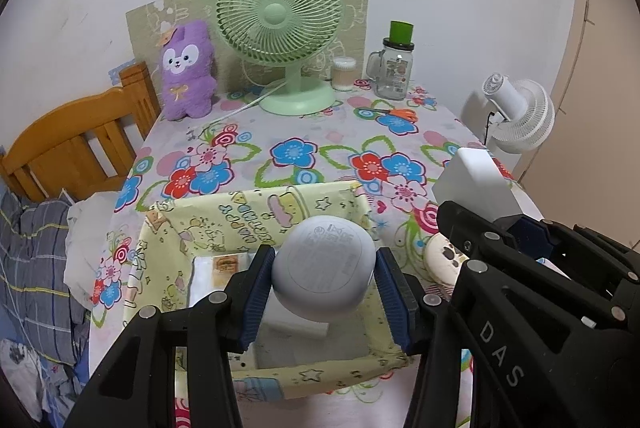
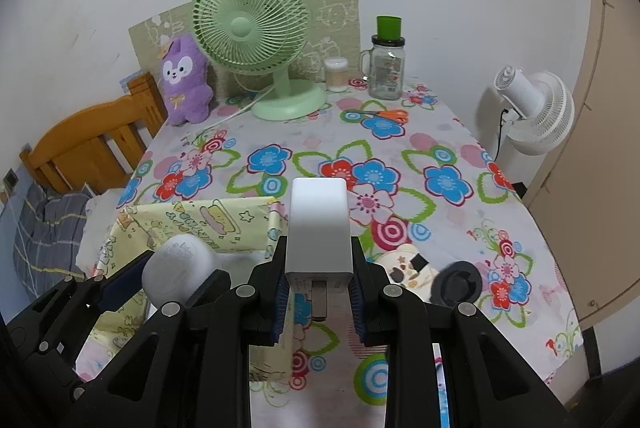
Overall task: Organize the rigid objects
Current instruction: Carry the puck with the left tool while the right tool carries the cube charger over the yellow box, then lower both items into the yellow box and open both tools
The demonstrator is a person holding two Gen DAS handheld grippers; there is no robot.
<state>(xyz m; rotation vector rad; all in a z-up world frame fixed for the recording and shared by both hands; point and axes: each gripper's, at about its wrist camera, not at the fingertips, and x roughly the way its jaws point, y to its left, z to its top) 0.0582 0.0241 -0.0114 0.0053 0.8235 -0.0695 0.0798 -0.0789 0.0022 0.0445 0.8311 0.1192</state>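
Left gripper (image 1: 324, 284): its blue-padded fingers (image 1: 256, 292) press on opposite sides of a pale grey round container (image 1: 323, 266), which sits squarely between the pads with its printed flat face turned toward the camera.
Round container, position: held in the air above the open yellow box (image 1: 224, 228), over the box's middle; a white block (image 1: 298, 324) lies on the box floor directly beneath it.
Right gripper (image 2: 319, 288): its jaws pinch a white charger block (image 2: 319, 228) by its lower sides; the block stands out forward beyond the fingertips, and its metal prongs (image 2: 319, 302) point back toward the camera between the pads.
Charger block, position: lifted clear of the flowered tablecloth (image 2: 400, 164), just to the right of the yellow box's right wall.
Grippers, relation: side by side and close; in the right wrist view the left gripper and its round container appear at lower left, and in the left wrist view the right gripper (image 1: 516, 228) crosses the lower right.
Yellow box: cartoon-printed walls, open top, standing at the near left part of the table.
Near the right gripper: a cream round item (image 2: 408, 268) with brown marks and a black ring-shaped piece (image 2: 456, 282) lie on the cloth, just beside each other.
Background: a green desk fan (image 2: 256, 40), a purple plush toy (image 2: 184, 84), a glass jar (image 2: 386, 72) with a green cap, and orange-handled scissors (image 2: 384, 114) stand at the far end of the table; a white fan (image 2: 532, 108) stands off its right edge.
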